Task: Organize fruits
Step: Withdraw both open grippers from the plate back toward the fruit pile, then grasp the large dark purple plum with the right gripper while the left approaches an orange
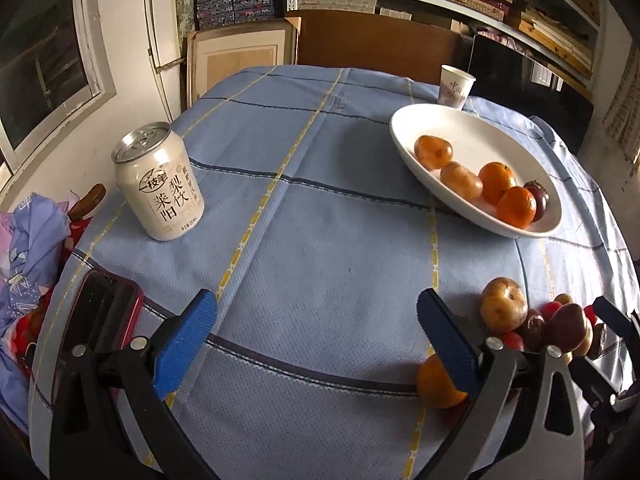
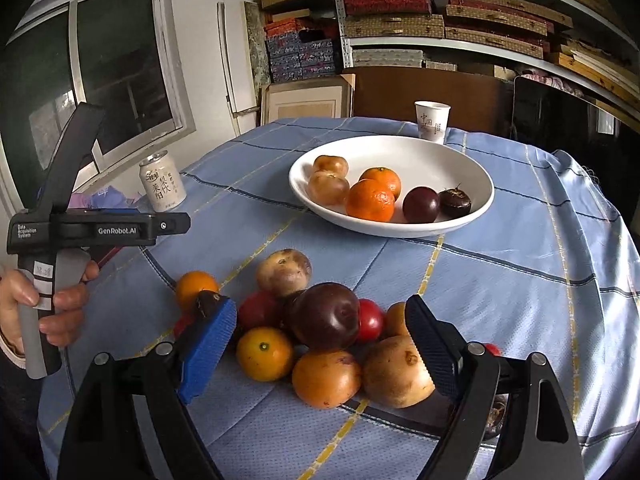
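Note:
A white bowl [image 2: 472, 168] on the blue tablecloth holds two brown fruits, two oranges [image 2: 370, 200] and two dark purple fruits; it also shows in the left wrist view [image 1: 404, 128]. A pile of loose fruit lies near the table's front: a large dark purple fruit [image 2: 326, 316], oranges, brown and red ones. My right gripper [image 2: 320, 344] is open, its jaws on either side of this pile, just above it. My left gripper [image 1: 316, 332] is open and empty over bare cloth, left of the pile [image 1: 504, 304].
A white drink can [image 1: 160, 184] stands at the left. A paper cup [image 2: 432, 120] stands behind the bowl. A red-cased phone [image 1: 100, 312] lies at the front left edge. Bundled cloth [image 1: 28, 248] lies off the table's left side. Shelves with boxes stand behind.

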`<state>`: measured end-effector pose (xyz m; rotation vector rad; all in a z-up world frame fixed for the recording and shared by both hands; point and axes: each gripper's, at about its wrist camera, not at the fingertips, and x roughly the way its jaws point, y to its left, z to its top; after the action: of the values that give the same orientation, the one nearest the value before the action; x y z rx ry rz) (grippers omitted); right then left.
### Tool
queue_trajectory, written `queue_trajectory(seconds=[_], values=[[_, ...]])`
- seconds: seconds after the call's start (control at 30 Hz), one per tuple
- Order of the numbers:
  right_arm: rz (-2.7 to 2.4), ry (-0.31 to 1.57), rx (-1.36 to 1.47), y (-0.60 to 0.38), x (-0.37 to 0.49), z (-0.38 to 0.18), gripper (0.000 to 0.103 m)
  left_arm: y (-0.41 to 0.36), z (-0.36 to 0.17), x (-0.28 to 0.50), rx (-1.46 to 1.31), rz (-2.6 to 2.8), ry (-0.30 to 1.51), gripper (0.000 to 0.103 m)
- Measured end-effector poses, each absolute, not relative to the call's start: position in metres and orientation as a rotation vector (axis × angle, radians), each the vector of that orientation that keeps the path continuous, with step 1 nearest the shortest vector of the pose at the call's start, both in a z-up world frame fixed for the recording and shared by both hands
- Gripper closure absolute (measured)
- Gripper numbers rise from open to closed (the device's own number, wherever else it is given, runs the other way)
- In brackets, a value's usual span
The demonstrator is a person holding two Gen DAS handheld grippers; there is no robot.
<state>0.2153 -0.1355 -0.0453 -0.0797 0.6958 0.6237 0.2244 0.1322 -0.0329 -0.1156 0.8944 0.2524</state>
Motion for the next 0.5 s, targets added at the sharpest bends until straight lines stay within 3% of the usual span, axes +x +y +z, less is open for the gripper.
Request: queue_trajectory(seconds=[0.13,0.5], values=[[0.631,0.705,-0.076,-0.133,0.218,-0.047,0.017,0.129,-0.033,0.223,-0.107,0.245,0.892,0.005],[0.636,0.753,-0.066,-0.130,0.227,-0.054,0.035,0.130,-0.034,0.220,-0.114,0.240,0.898,0.005]])
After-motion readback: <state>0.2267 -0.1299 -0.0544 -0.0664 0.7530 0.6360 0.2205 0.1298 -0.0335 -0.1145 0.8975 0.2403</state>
